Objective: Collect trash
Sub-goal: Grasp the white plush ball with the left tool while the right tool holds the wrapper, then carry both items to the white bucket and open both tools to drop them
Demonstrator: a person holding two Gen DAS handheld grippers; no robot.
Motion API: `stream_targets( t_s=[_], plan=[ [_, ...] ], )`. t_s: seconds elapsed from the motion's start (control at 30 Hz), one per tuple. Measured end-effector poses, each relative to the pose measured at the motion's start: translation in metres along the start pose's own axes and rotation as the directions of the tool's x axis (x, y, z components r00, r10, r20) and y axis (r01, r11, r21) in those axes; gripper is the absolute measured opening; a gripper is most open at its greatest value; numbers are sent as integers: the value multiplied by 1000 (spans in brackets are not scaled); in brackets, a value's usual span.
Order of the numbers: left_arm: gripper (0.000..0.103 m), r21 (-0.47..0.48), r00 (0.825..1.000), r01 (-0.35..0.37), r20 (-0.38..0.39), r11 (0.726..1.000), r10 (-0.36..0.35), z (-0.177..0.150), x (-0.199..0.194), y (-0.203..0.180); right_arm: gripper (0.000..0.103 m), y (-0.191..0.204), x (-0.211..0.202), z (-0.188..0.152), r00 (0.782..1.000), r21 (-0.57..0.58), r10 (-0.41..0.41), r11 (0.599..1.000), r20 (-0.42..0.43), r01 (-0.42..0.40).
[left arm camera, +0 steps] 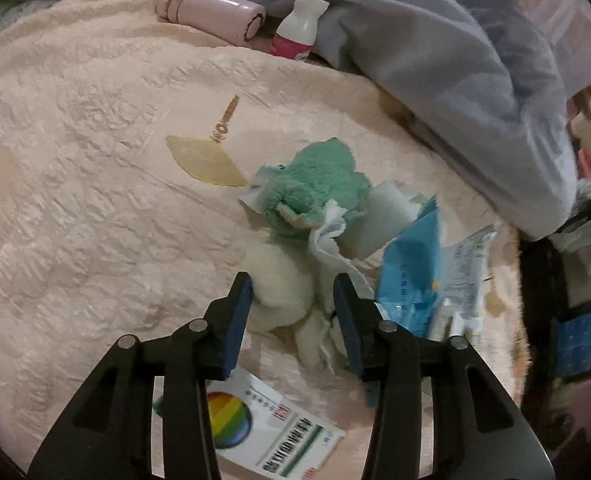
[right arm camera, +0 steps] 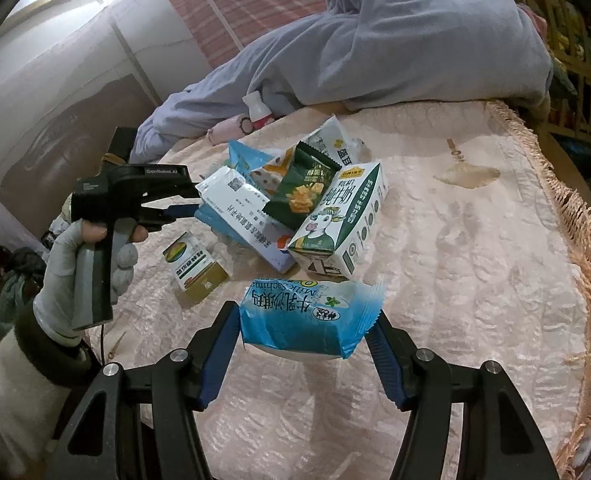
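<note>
Right gripper point(right arm camera: 307, 332) spread wide around blue Milk Sachima wrapper point(right arm camera: 309, 314) on bed point(right arm camera: 475, 264). Squeeze gently, mid-bag. Left gripper point(left arm camera: 293, 296) spread too, over white tissue wad point(left arm camera: 283, 288) by trash pile point(right arm camera: 295, 200). Close before lifting.

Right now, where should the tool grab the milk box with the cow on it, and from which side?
Probably the milk carton's two long side panels, coming from above on the near right. It lies tilted on its side against the wrapper pile, so the left is crowded by the green snack packet, while the right panel faces bare bedspread. Flat stiff sides suit the pads.
</note>
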State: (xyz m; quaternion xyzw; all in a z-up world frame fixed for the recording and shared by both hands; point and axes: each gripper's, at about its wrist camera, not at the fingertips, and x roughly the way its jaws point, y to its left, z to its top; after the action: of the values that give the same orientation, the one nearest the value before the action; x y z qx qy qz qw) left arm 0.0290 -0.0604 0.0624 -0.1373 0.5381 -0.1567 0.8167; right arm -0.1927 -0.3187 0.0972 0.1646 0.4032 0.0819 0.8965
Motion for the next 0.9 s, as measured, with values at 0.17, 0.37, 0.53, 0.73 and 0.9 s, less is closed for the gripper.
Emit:
stream_targets(
  t_s=[0.17, 0.37, 0.53, 0.73, 0.9],
  plan=[
    [35, -85, 999, 46, -23, 995, -49, 0, 6, 19, 61, -2, 2, 2, 1000, 9, 0, 1000, -2, 0],
    [36, -53, 999, 33, -30, 998, -35, -1, 13, 17, 61, -2, 3, 2, 1000, 16, 3, 1000, -3, -3],
    [30, -59, 999, 37, -24, 998, -39, 1, 7, 14, 61, 1, 2, 2, 1000, 11, 1, 1000, -2, -1],
    [29, 19, 992, 11, 126, 1000, -13, 1, -65, 11, 61, 3, -14, 4, 999, -1, 0, 1000, 34, 0],
    [29, 89, 983, 1, 182, 996, -17, -2, -114, -6, 61, 0, -27, 5, 998, 14, 1, 1000, 57, -2]
  ],
)
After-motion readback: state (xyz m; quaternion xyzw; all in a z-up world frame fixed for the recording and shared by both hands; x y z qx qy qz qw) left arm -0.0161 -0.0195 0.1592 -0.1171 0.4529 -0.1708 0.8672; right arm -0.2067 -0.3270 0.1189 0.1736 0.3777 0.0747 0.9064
